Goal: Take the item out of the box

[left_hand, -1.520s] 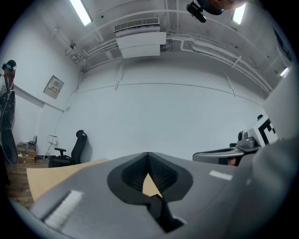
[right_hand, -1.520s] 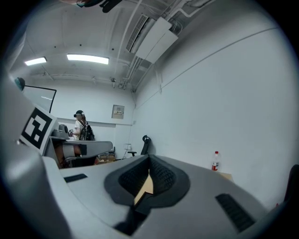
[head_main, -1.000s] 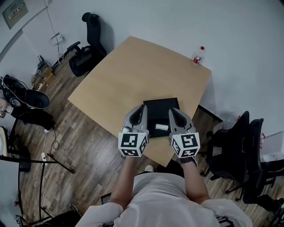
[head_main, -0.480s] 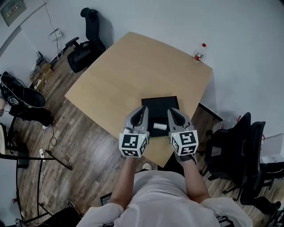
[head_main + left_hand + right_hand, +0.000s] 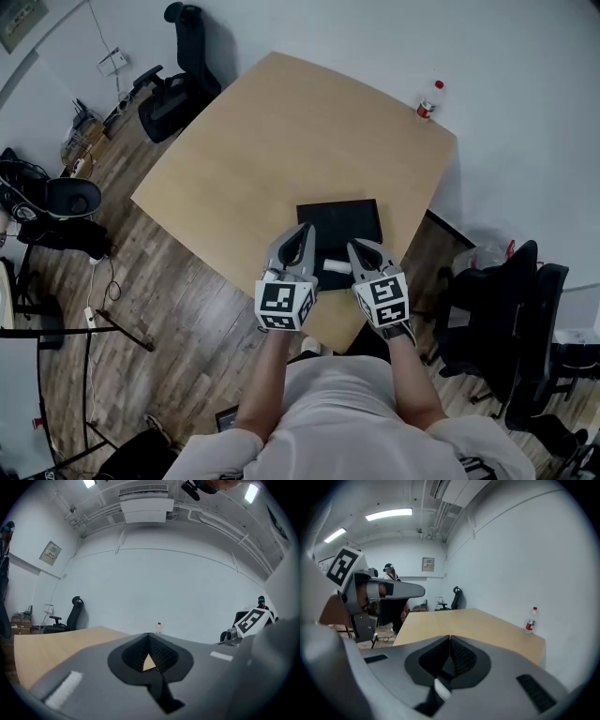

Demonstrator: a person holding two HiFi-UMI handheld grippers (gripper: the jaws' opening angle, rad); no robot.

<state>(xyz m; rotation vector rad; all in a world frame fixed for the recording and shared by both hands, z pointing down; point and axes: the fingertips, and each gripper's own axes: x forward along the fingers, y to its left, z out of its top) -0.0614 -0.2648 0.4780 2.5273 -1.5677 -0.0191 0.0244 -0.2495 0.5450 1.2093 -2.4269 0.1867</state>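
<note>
While both grippers hover over the surface, the head view shows the white item point(image 5: 336, 266) lying crosswise in the box point(image 5: 342, 217), between the left gripper point(image 5: 302, 240) and the right gripper point(image 5: 360, 251). Left gripper view: jaws closed, empty. Right gripper view: jaws closed, gripping nothing.

Table point(image 5: 281, 122) matt light wood; box point(image 5: 342, 220) matt black.
</note>
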